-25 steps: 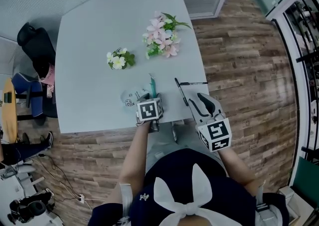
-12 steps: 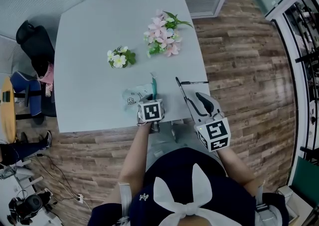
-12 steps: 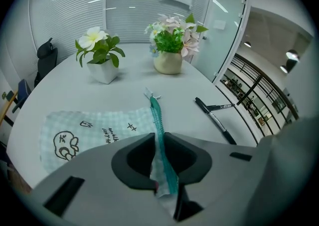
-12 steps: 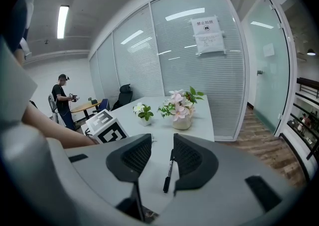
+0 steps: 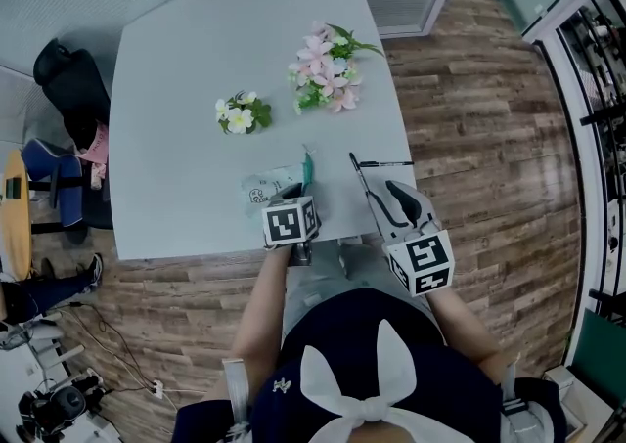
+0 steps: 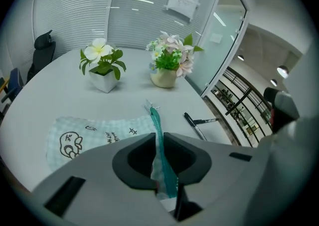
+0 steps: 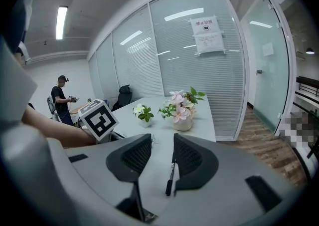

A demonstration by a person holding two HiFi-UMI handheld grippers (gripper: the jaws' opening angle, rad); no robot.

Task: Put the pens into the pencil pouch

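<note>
Jaws of the left gripper [image 6: 159, 145] had just been closing and were pinching the teal zipper edge [image 6: 158, 120] of the pencil pouch [image 6: 89, 132], with the fabric standing up between the pads. Those of the right gripper [image 7: 155, 157] stood spread, with nothing pressed between them.

Both pens lay on the table [image 5: 176, 89] just to the right of the pouch, apart from it. The near pen [image 5: 363, 187] ran lengthwise away from the person, roughly parallel to the pouch's zipper edge. The far pen [image 5: 383, 163] lay crosswise, pointing away from the pouch, and the two met at their ends farthest from the person.

In the right gripper view the near pen showed in the gap between the spread jaws, close to the right-hand one, lying on the table below and ahead of the tips. Its long axis ran nearly along the line the gripper pointed. The right gripper was clearly the nearer one, so a grasp would probably call for lowering and closing across the barrel.
</note>
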